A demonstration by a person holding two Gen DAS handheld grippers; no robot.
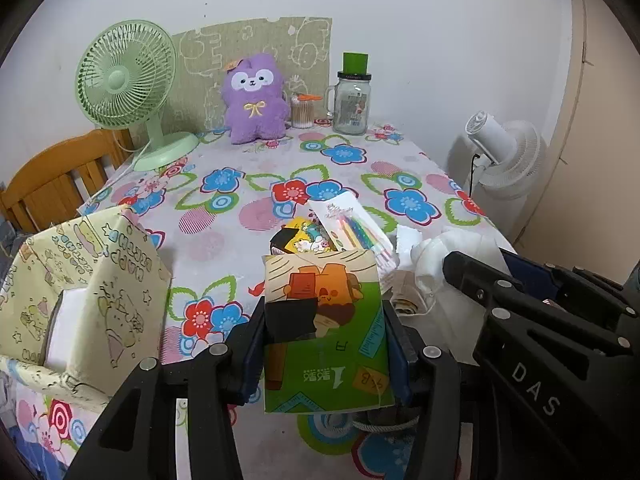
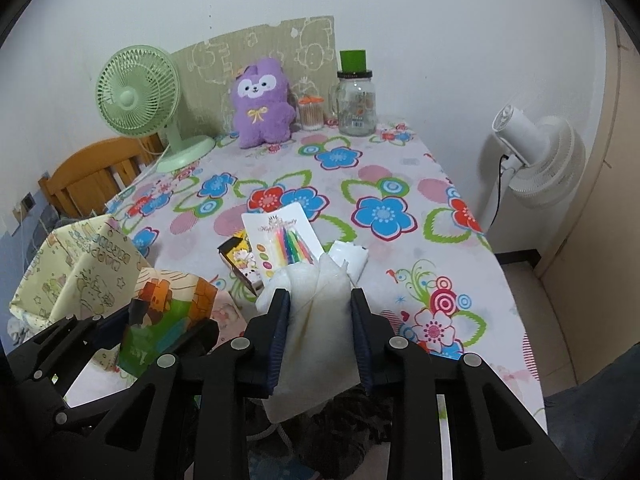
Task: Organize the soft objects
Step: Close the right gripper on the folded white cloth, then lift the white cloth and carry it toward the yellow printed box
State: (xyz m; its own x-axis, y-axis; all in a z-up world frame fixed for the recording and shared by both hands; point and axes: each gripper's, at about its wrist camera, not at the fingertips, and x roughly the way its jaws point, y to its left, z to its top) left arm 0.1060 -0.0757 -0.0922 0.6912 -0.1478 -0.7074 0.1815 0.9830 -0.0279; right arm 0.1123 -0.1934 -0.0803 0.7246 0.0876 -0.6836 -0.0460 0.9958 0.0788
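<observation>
My left gripper (image 1: 324, 316) is shut on a green and orange tissue pack (image 1: 324, 332), held above the table's near edge; it also shows in the right wrist view (image 2: 168, 312). My right gripper (image 2: 320, 308) is shut on a white soft cloth (image 2: 320, 320), which also shows in the left wrist view (image 1: 440, 264). A purple plush toy (image 1: 256, 100) sits upright at the back of the table. A cream patterned storage box (image 1: 88, 296) stands open at the left, with something white inside.
A candle pack (image 2: 284, 236), a small yellow box (image 2: 240, 260) and a white packet (image 2: 352, 258) lie mid-table. A green fan (image 1: 128, 80), cotton swab jar (image 1: 302, 110) and glass jar (image 1: 352, 100) stand at the back. A white floor fan (image 2: 536, 160) stands right; a wooden chair (image 1: 56, 176) stands left.
</observation>
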